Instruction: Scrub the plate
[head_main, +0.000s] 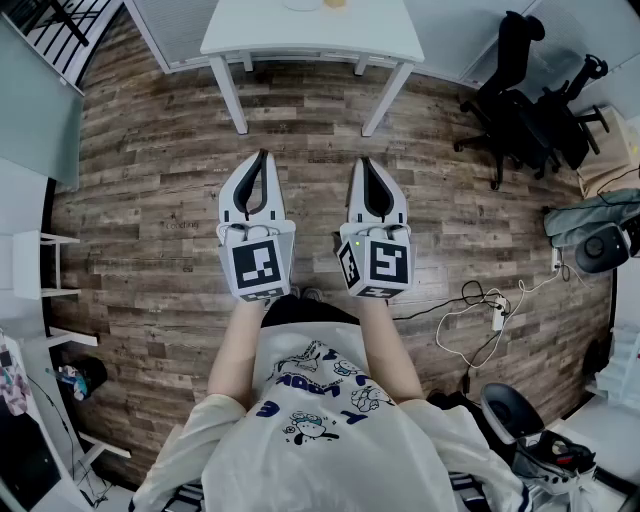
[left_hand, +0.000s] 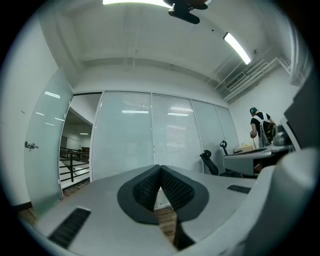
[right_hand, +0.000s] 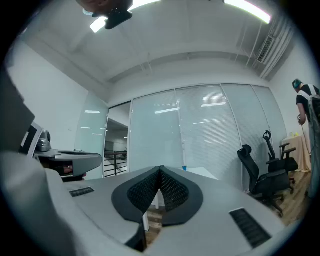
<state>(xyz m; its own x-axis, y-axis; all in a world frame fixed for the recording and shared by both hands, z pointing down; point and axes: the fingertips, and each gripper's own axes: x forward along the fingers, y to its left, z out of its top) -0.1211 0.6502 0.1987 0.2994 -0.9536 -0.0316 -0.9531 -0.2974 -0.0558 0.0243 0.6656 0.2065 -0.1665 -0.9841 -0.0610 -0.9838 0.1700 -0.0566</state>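
Both grippers are held side by side in front of the person, level above the wooden floor. My left gripper (head_main: 262, 156) is shut, its black tips meeting with nothing between them; the left gripper view shows the closed tips of the left gripper (left_hand: 160, 167) against a glass wall. My right gripper (head_main: 366, 163) is shut and empty too, and the right gripper (right_hand: 160, 170) has its tips touching in its own view. No plate or scrubber can be made out. At the white table's (head_main: 380, 40) far edge lie a pale round thing (head_main: 302, 4) and a yellowish thing (head_main: 335, 3), both cut off.
The table stands just ahead, its legs (head_main: 228, 95) on the plank floor. Black office chairs (head_main: 525, 105) stand at the right. Cables and a power strip (head_main: 497, 317) lie on the floor at the right. A white shelf (head_main: 40, 265) is at the left. A person (left_hand: 261, 128) stands far off.
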